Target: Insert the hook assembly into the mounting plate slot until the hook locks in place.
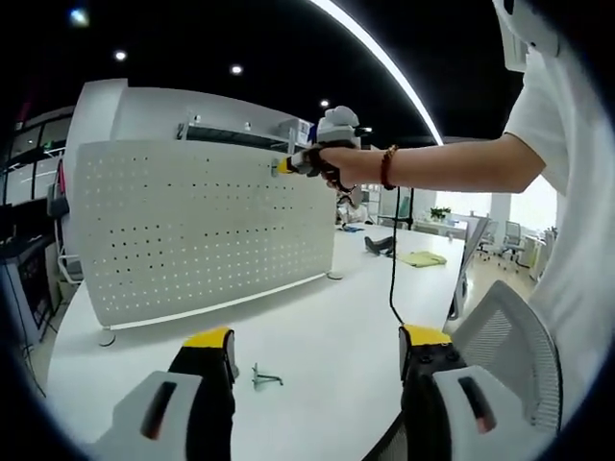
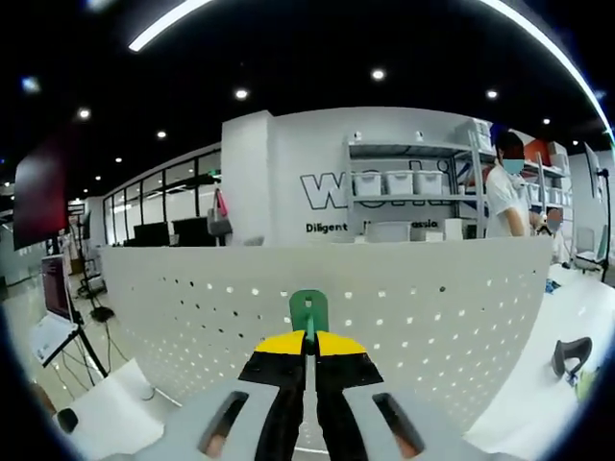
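White pegboard (image 2: 384, 307) faces right tongs (image 2: 309, 348) gripping a green hook (image 2: 308, 312); left tongs (image 1: 317, 341) gape.

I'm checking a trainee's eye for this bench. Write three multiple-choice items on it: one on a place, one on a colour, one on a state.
1. Where does the loose metal hook lie?
A. on the white table, between the left gripper's jaws
B. hung on the pegboard
C. on the chair

2. What colour is the hook in the right gripper?
A. red
B. green
C. blue

3. How do the right gripper's jaws stand?
A. wide open
B. shut on nothing
C. shut on the green hook

Answers: 1 A, the left gripper view shows it flat on the tabletop in front of the pegboard. 2 B, the tab above the yellow tips is green. 3 C, the tips meet around its lower end, close to the pegboard.
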Tool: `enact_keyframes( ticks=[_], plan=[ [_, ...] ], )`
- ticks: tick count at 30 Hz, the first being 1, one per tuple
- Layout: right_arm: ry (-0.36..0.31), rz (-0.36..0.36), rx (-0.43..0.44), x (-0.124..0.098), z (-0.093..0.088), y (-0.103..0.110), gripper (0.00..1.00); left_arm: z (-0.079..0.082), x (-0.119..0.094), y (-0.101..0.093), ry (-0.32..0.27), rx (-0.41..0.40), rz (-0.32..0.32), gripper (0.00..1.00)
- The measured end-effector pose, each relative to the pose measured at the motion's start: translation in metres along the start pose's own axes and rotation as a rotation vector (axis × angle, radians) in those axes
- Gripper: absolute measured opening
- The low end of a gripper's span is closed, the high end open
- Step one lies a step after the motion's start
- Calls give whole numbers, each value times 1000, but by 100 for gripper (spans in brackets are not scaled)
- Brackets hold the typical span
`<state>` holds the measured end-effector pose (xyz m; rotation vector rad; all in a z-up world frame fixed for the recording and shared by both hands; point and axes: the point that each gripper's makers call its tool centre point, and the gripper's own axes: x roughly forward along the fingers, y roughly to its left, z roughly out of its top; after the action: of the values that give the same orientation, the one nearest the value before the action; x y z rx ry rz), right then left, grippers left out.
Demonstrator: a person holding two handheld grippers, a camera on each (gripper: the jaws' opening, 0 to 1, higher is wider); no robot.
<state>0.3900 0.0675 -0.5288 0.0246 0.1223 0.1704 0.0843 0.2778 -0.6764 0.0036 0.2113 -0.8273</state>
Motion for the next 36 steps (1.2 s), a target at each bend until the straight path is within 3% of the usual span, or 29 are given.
enact_keyframes(
  ticks=[19, 36],
  plan=[
    [14, -21, 67, 21, -5, -6, 1, -8, -2, 0, 22, -10, 8, 70],
    [5, -107, 35, 21, -5, -4, 1, -8, -1, 1, 23, -6, 7, 70]
  ],
)
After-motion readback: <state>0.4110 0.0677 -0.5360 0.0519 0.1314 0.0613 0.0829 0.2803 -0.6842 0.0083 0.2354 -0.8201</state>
